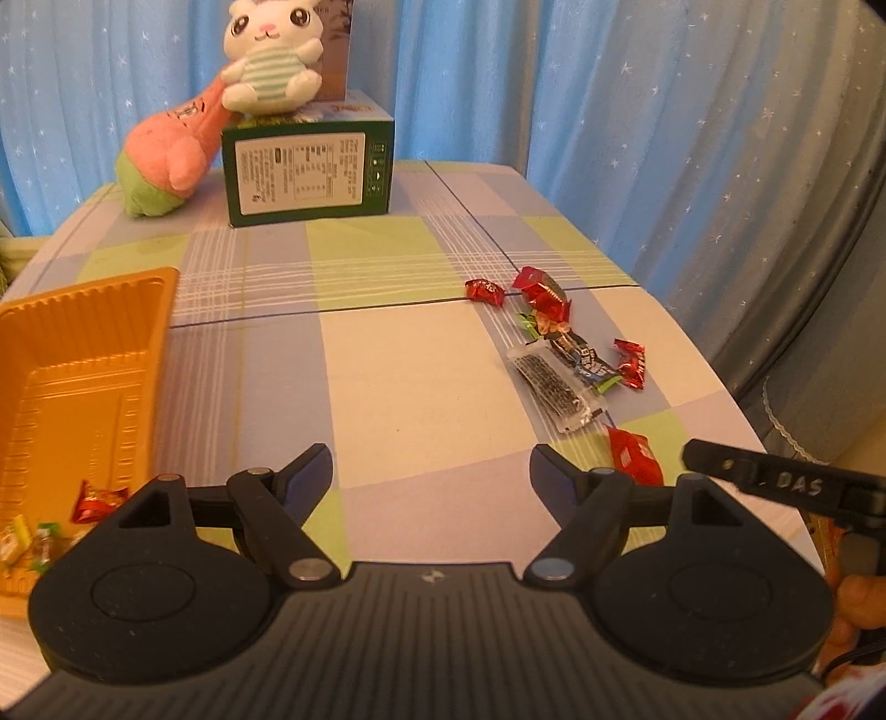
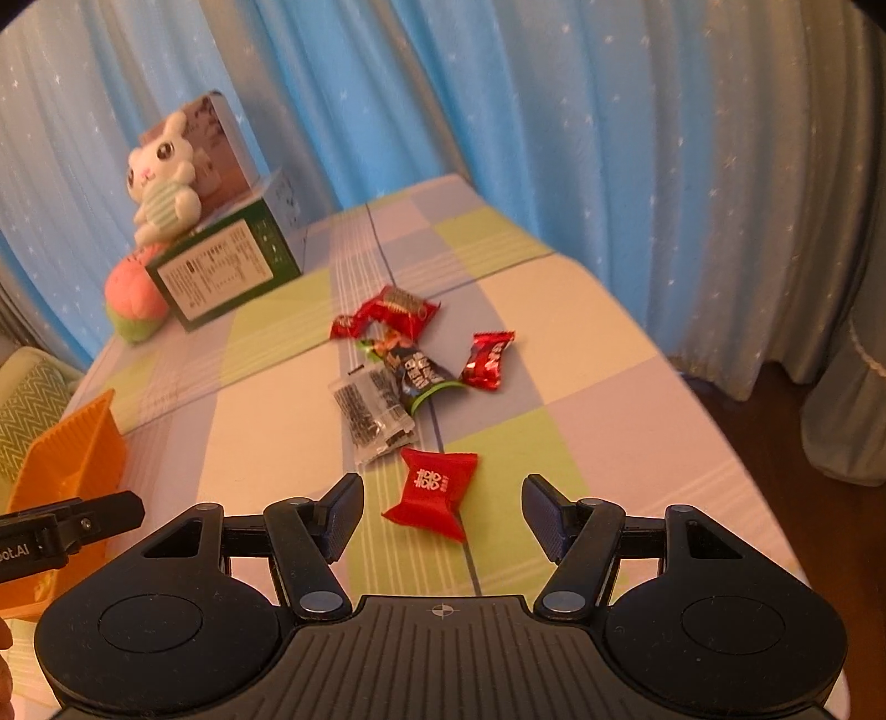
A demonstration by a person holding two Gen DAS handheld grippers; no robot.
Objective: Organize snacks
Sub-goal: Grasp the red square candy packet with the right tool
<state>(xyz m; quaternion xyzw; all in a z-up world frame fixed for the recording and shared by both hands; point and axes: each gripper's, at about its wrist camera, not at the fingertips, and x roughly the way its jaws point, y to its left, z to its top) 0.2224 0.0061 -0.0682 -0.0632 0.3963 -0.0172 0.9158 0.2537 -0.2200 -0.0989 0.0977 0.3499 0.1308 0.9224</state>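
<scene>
Your right tool (image 2: 440, 512) stands wide and empty over the bench (image 2: 581, 360), just short of a red candy (image 2: 434, 493) printed with a white double-happiness character; its twisted ends run towards and away from you. Your left tool (image 1: 432, 476) is also spread wide with nothing between its pads. The letters "DAS" show on the right tool's arm in the left view; "ot.AI" shows on the left tool's arm in the right view. Beyond the red candy lie a clear packet of dark seeds (image 2: 371, 412), its long axis running up the bench, a dark blue wrapper (image 2: 423, 374) with white writing too blurred to read, and more red sweets (image 2: 487, 360). The orange tray (image 1: 83, 354) at the left edge holds a few candies. At the far left corner, a green carton (image 1: 307, 174) bears a nutrition label, unreadable, with a plush rabbit (image 1: 271, 52) on top and a plush carrot (image 1: 166, 155) beside it.
</scene>
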